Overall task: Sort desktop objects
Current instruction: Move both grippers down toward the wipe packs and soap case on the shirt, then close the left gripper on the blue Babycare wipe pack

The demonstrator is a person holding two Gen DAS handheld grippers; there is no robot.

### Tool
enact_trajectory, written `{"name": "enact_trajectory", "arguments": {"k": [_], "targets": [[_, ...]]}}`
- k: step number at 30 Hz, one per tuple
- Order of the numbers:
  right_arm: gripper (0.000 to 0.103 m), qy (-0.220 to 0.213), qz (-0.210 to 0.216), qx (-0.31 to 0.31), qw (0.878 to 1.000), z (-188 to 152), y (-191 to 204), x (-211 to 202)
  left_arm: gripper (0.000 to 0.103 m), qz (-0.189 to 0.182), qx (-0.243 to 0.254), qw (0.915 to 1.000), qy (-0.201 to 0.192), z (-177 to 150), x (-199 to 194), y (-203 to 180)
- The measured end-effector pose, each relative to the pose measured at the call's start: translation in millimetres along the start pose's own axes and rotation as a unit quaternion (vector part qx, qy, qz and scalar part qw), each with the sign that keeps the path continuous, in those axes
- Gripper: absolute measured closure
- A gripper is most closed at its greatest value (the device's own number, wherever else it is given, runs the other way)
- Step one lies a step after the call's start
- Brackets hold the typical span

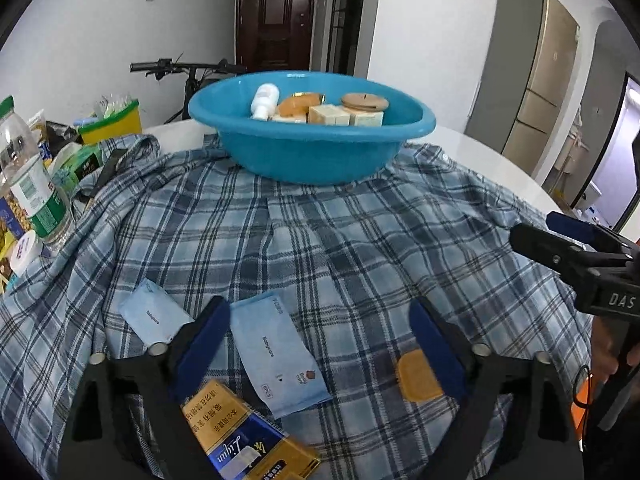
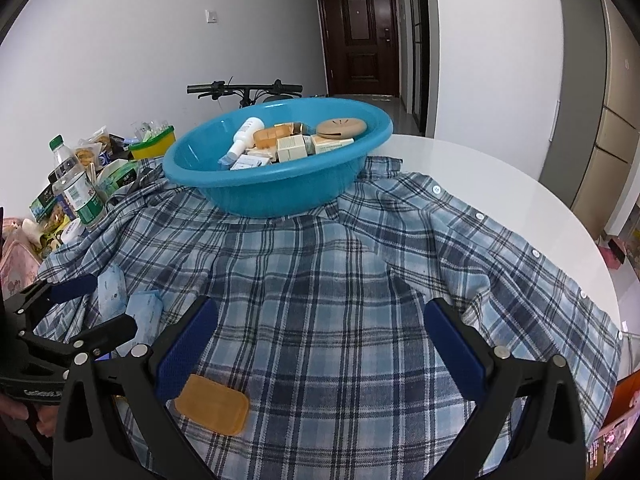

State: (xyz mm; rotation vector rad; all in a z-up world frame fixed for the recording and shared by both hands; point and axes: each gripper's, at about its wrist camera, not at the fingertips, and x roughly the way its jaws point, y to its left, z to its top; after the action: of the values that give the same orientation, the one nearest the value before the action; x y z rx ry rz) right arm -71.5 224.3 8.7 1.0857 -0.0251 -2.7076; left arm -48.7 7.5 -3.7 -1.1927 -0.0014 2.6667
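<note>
Left wrist view: left gripper point(image 1: 320, 344) hovers jaws wide at the desk's near edge over a blue packet point(image 1: 276, 356), with a gold box point(image 1: 248, 444) nearer. Right gripper point(image 2: 320, 344), jaws wide, has the flat tan pad point(image 2: 214, 404) by its left finger. Next, I'd guess: close on one, carry it to the basin point(image 1: 312, 152) at the far edge, already part-filled.

White round table point(image 2: 500, 184), glossy top, its far and right edge bare. White walls point(image 2: 140, 60) with a light switch point(image 2: 211, 16) on the left part. Dark brown panelled door point(image 2: 360, 36) at the far end of a corridor. Bicycle handlebars point(image 2: 244, 89) against the far wall. Tall grey cabinet point(image 2: 576, 92) at right, beside a beige fridge point(image 1: 540, 80). Even, soft light.
</note>
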Motion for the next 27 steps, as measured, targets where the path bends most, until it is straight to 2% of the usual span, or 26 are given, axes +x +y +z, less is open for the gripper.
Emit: {"name": "enact_trajectory", "arguments": {"k": [3, 5, 7, 12, 15, 21, 27], "targets": [[0.001, 0.007, 0.003, 0.005, 1.0, -3, -3, 5, 0.026, 0.0, -0.015, 0.9998, 0.01, -1, 7, 7], [0.001, 0.01, 0.004, 0.005, 1.0, -5, -4, 9, 0.037, 0.002, -0.021, 0.9996, 0.018, -2, 13, 12], [0.001, 0.017, 0.004, 0.006, 1.0, -7, -5, 14, 0.043, 0.004, -0.023, 0.9993, 0.03, -3, 20, 15], [0.001, 0.027, 0.006, 0.009, 1.0, -11, -6, 21, 0.044, 0.0, -0.044, 0.9972, 0.061, -5, 35, 25], [0.001, 0.027, 0.007, 0.009, 1.0, -12, -6, 21, 0.044, 0.007, -0.058, 0.9971, 0.049, -5, 32, 32], [0.001, 0.032, 0.011, 0.013, 0.999, -14, -6, 26, 0.044, 0.014, -0.052, 0.9968, 0.06, -7, 36, 31], [0.001, 0.033, 0.011, 0.014, 0.999, -16, -6, 26, 0.044, 0.037, -0.04, 0.996, 0.07, -7, 45, 26]]}}
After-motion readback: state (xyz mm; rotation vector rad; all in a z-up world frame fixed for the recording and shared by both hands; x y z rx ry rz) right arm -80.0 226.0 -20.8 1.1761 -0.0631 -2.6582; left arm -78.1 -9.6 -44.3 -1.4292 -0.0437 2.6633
